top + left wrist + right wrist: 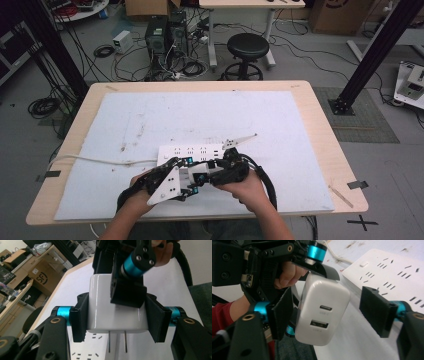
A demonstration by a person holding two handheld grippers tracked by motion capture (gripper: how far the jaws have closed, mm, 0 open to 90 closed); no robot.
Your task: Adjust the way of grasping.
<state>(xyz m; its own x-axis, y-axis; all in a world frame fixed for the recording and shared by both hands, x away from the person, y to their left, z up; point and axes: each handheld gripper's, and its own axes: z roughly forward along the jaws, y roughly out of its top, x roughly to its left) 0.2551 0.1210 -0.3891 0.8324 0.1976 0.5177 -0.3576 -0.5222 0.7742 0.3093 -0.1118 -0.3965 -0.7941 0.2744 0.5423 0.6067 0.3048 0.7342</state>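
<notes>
A white USB charger (100, 305) with two metal prongs is clamped by its sides in my left gripper (117, 318), which is shut on it. The prongs hang just above the white power strip (85, 355). My right gripper (329, 312) straddles the same charger (322, 312) over its port face. One pad sits close against the charger and the other pad (377, 312) stands well off it, so this gripper is open. From above, both grippers (189, 176) (207, 175) meet over the near edge of the power strip (195, 151).
The strip's white cable (100, 160) runs left across the white mat (200, 115). A thin white plastic piece (240, 140) lies just beyond the strip. Behind the table (320, 125) stand a black stool (247, 47), computer towers and floor cables.
</notes>
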